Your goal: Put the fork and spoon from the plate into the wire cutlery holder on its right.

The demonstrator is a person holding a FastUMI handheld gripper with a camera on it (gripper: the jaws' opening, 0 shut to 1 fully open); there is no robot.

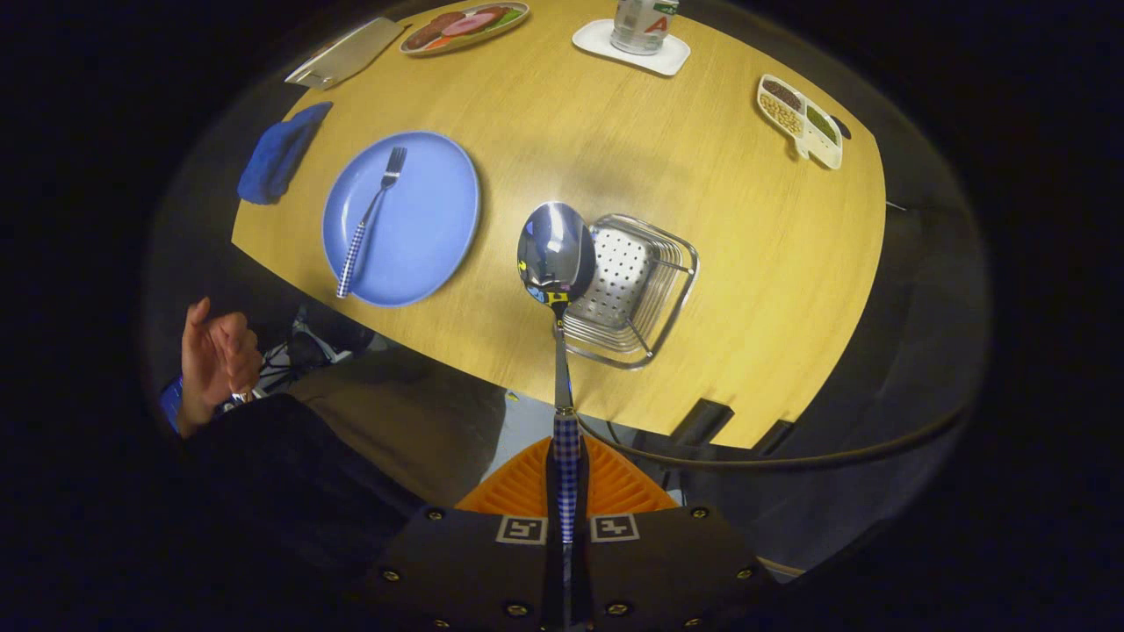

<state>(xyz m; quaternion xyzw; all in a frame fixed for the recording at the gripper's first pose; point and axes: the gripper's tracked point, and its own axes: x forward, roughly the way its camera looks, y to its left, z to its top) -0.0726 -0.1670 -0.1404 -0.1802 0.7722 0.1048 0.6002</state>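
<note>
My gripper [566, 478] is shut on the blue-checked handle of the spoon [555, 254], both orange fingers [615, 483] pressing on it. The spoon points away from me, and its shiny bowl hangs high above the table, over the near left rim of the wire cutlery holder [634, 290]. The holder stands on the wooden table [746, 263], to the right of the blue plate [439, 211]. The fork [369, 219] with a matching checked handle lies on the plate, tines pointing away from me.
A folded blue cloth [279, 156] lies left of the plate. Farther back are a tray [344, 54], an oval dish of food [464, 26], a can on a white coaster [634, 39] and a divided snack dish [801, 118]. A person's hand [215, 360] is near the table edge.
</note>
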